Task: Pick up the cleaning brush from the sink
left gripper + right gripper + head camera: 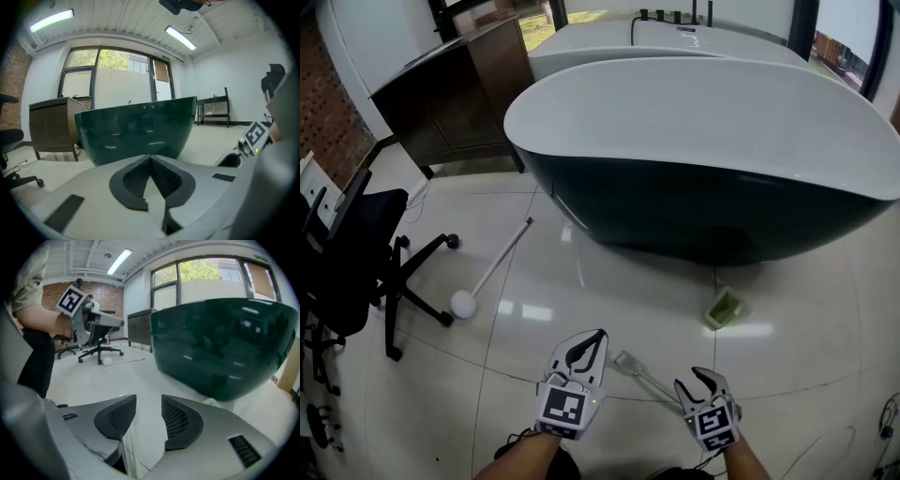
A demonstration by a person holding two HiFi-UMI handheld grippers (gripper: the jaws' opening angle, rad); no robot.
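Note:
A brush with a small pale head and a clear, thin handle lies on the white floor tiles, running from between my two grippers towards the right one. My right gripper stands open at the handle's near end. In the right gripper view the pale handle shows low down at the back of the open jaws, and the pads do not press on it. My left gripper is shut and empty just left of the brush; its tips meet.
A big bathtub, white inside and dark green outside, stands ahead, with a second white tub behind it. A pale green object lies by its foot. A long stick with a white ball head, an office chair and a wooden cabinet are at the left.

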